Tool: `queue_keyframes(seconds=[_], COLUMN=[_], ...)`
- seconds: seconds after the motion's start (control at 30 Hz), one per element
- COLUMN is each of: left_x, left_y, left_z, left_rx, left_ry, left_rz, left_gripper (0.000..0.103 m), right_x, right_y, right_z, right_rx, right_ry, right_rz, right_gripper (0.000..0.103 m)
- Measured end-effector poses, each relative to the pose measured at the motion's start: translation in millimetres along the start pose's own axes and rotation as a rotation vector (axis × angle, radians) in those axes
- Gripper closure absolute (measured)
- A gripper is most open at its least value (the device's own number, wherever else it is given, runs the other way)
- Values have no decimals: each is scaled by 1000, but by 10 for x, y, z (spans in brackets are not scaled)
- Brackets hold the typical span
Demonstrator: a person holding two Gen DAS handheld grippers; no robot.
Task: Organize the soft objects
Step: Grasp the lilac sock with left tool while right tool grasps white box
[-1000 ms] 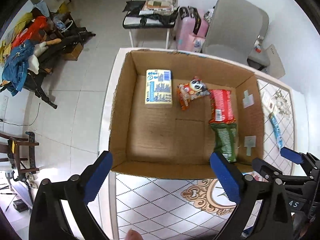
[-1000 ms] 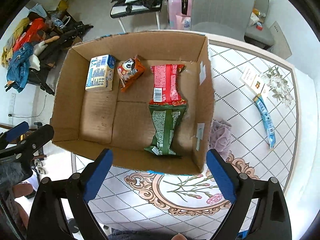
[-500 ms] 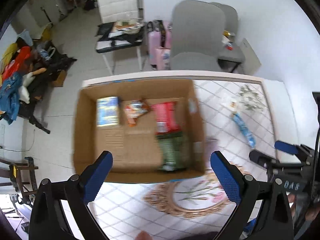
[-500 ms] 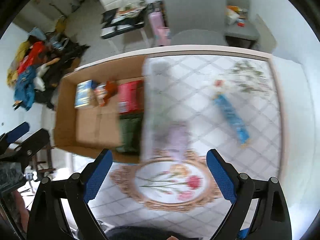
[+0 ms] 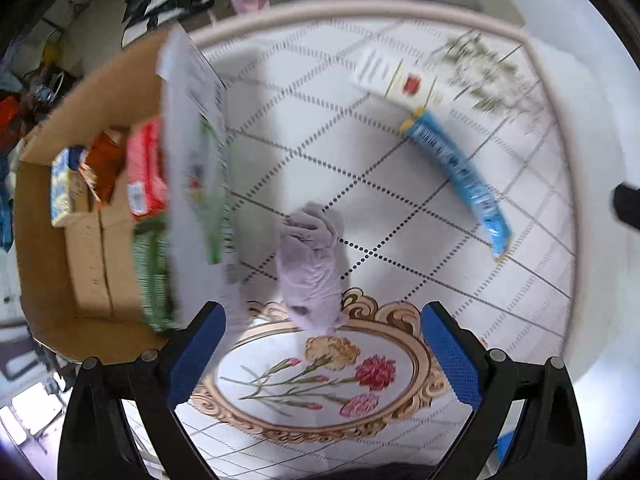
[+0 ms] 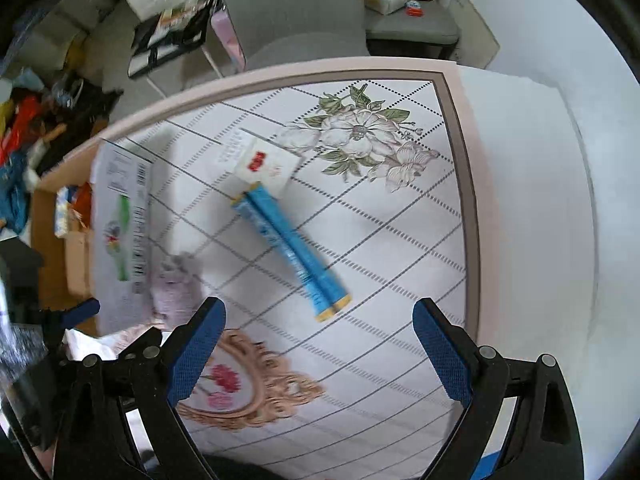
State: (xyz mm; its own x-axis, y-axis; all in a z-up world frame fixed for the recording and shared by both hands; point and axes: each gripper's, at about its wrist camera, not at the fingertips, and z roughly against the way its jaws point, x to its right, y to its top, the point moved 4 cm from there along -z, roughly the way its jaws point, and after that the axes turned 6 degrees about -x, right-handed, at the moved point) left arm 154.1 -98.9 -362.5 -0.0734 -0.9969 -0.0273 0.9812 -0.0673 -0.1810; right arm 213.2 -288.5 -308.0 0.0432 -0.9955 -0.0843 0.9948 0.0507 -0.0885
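A crumpled lilac soft cloth [image 5: 310,268] lies on the table just right of the cardboard box [image 5: 60,264]; it also shows in the right wrist view [image 6: 176,284]. The box holds a yellow-blue pack [image 5: 62,196], an orange pack, a red pack [image 5: 146,176] and a green pack [image 5: 154,276]. A long blue packet [image 6: 292,244] and a white packet [image 6: 262,166] lie farther right. My left gripper [image 5: 324,352] is open, close in front of the cloth. My right gripper [image 6: 318,348] is open above the table, just short of the blue packet.
The table carries a flower-patterned cover with a gold oval medallion [image 5: 320,380]. Its right edge [image 6: 476,216] meets a white wall. Grey chairs [image 6: 296,8] stand behind. A clutter of clothes [image 6: 16,160] lies on the floor at left.
Both grippers have swung to the right, away from above the box. The left now faces the lilac cloth, the right faces the blue packet. Both stay open.
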Motion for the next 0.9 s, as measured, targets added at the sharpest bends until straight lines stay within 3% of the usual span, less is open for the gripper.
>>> queue_keyframes(seconds=[0.3, 0.47, 0.63, 0.7, 0.73, 0.83, 0.9], left_x=[177, 131, 102, 125, 134, 156, 163], left_y=[169, 233, 231, 238, 239, 240, 269], left_z=[-715, -926, -960, -935, -928, -927, -916], left_rx=[-129, -163, -148, -149, -152, -152, -148], left_ry=[71, 51, -7, -47, -68, -86, -89], left_rz=[98, 162, 193, 208, 219, 235, 234], left_gripper=[3, 3, 32, 53, 59, 63, 63], right_x=[-278, -616, -907, -991, -1017, -1050, -1054], right_y=[703, 1094, 1390, 1475, 1502, 1563, 1572], right_z=[-592, -965, -1302, -1432, -1484, -1620, -1676], right_rx=[-91, -135, -176, -208, -226, -272, -287], right_ry=[0, -35, -86, -101, -105, -141, -185], right_rz=[217, 359, 430, 446, 450, 453, 460], right_gripper=[6, 6, 6, 6, 7, 9, 18])
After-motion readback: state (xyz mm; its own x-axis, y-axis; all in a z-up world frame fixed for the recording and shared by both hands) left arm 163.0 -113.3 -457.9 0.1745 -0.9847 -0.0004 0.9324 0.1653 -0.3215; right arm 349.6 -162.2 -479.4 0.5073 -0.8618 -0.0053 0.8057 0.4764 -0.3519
